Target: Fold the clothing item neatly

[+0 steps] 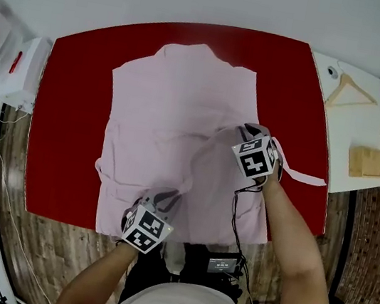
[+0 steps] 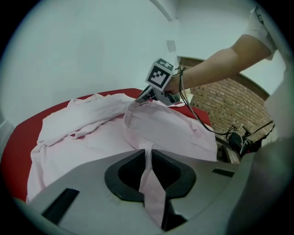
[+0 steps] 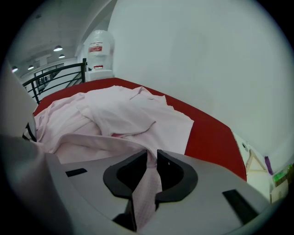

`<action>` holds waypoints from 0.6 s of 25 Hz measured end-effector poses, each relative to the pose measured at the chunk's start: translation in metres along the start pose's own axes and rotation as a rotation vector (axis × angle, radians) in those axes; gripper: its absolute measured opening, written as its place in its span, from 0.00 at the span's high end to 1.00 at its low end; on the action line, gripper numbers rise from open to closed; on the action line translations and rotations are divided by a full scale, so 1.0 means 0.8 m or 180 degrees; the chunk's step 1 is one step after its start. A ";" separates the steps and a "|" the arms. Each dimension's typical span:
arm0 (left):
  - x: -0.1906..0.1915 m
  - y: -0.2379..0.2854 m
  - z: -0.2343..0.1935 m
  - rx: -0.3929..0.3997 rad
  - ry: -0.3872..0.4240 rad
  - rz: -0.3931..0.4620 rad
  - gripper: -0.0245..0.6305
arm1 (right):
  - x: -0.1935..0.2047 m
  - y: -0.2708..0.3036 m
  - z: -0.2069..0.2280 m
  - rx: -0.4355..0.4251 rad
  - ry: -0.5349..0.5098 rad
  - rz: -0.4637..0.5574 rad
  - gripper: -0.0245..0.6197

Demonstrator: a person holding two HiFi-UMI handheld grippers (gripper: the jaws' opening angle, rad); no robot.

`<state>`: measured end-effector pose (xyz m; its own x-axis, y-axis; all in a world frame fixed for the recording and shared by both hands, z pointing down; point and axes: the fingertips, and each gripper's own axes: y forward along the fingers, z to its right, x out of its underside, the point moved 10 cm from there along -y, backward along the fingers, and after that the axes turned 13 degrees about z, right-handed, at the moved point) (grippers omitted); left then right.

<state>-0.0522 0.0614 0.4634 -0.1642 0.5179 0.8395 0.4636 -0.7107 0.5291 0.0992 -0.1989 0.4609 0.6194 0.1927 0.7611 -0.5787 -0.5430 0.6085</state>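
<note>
Closest in, 2 sets of jaws pinch fabric: the grey plastic left gripper [image 2: 148, 160] and the grey plastic right gripper [image 3: 151, 160] are each clamped tight on a lifted edge of the pale pink cloth shirt [image 1: 175, 109], which lies rumpled (partly folded over itself) on the red table [image 1: 64, 127].

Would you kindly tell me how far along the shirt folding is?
Done: the pink shirt lies on the red table, with some cloth already folded over. In hand: the left tongs and right tongs each pinch a raised edge. Left: laying this fold down and finishing the rest.
</note>
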 end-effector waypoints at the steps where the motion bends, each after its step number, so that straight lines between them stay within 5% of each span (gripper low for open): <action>1: 0.002 0.002 0.001 0.0008 -0.0001 -0.0032 0.91 | 0.004 0.002 0.000 -0.0011 0.0008 -0.0009 0.88; 4: 0.002 0.001 0.003 0.0037 0.0014 -0.0038 0.76 | 0.014 -0.001 0.003 -0.0011 -0.0011 0.0059 0.72; 15: -0.021 -0.002 0.015 0.0169 -0.0102 0.0165 0.74 | 0.035 -0.064 0.026 0.0075 0.0321 0.0303 0.68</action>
<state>-0.0395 0.0596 0.4467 -0.1112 0.4968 0.8607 0.5164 -0.7111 0.4772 0.1569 -0.1826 0.4463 0.5050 0.2200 0.8346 -0.6190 -0.5816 0.5278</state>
